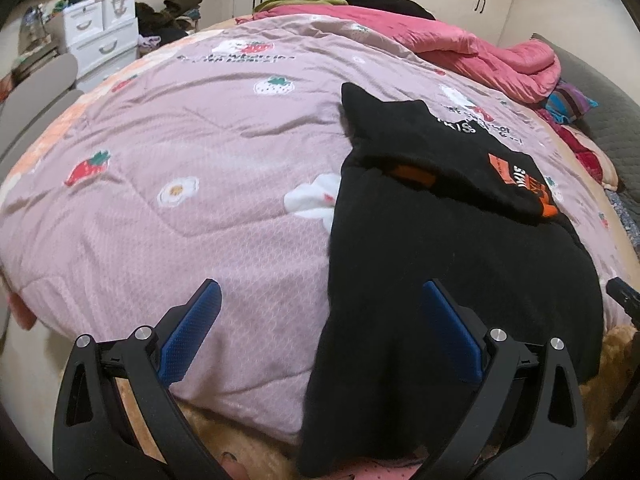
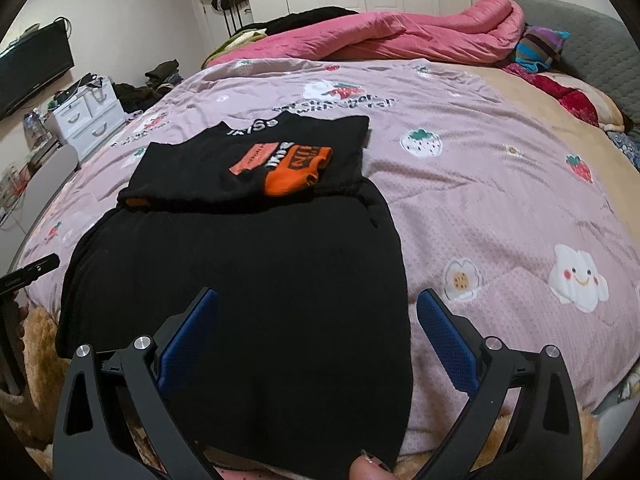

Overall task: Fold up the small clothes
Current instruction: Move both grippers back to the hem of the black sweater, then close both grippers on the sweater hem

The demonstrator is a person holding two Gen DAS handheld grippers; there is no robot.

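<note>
Black garment [image 2: 240, 300] lies spread on the quilt [image 2: 500, 200] of the bed, its near hem at the bed's front edge; a smaller folded black top w/ orange print [image 2: 280, 164] sits on its far end. Both grippers hover above the near hem, holding nothing: left gripper [image 1: 316, 328] has fingers spread wide, straddling the garment's left edge; right gripper [image 2: 316, 332] likewise spread, over the garment's right side. Judged step: take the near hem corners & fold. To do it well, prob. drop each gripper onto a corner, pinch only the black cloth, not the quilt beneath, lift both evenly, keep the hem taut. The folded top overlaps the far end, so it may need shifting first. Room: plenty of bare quilt to the left & right; pink blanket [image 2: 380, 36] heaped well away at the far side.
</note>
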